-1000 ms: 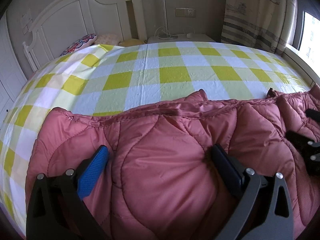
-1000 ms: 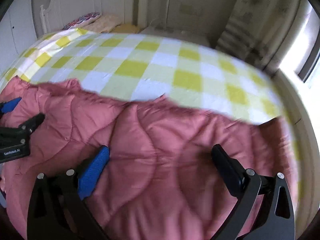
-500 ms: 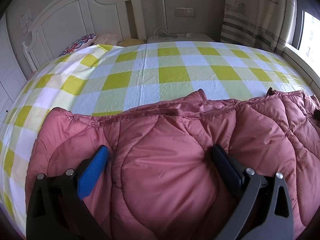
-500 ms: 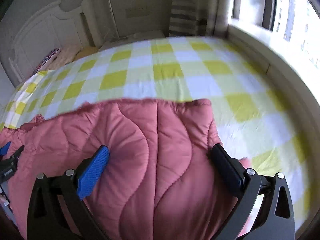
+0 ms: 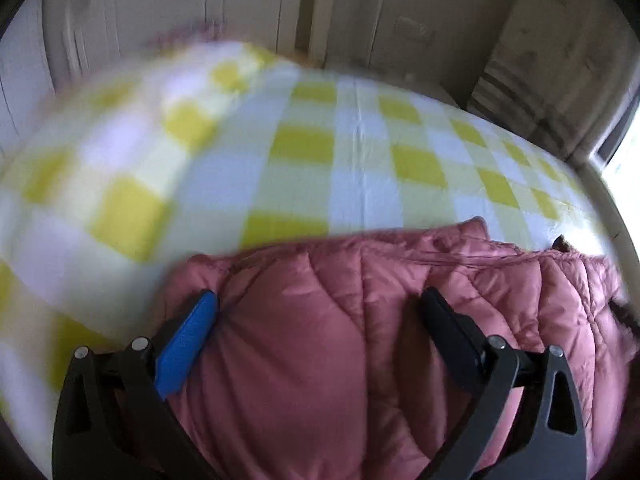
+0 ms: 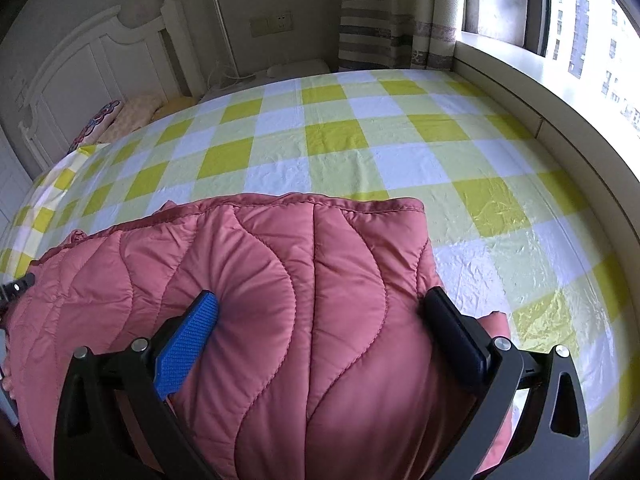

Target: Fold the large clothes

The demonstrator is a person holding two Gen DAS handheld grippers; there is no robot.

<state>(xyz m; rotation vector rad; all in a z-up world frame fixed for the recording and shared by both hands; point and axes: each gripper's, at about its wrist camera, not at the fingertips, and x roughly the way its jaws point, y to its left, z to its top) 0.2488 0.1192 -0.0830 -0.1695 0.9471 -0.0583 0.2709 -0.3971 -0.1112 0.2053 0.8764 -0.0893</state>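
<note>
A pink quilted puffer jacket [image 6: 304,304] lies on a bed with a yellow-and-white checked sheet [image 6: 360,148]. My right gripper [image 6: 320,316] is open, its fingers pressed down on the jacket's right end with padding bulging between them. My left gripper [image 5: 316,312] is open too, fingers straddling a bulge of the jacket [image 5: 360,320] near its left end. The left wrist view is blurred with motion. A bit of the left gripper shows at the far left edge of the right wrist view [image 6: 16,288].
A white headboard [image 6: 92,64] and pillows [image 6: 116,116] stand at the far left of the bed. A window ledge [image 6: 560,92] and a striped curtain [image 6: 380,12] run along the right side. A wall socket [image 6: 272,24] is behind the bed.
The left gripper has swung left along the jacket, blurring its view. The right gripper has moved to the jacket's right end and now holds steady there. Both stayed open.
</note>
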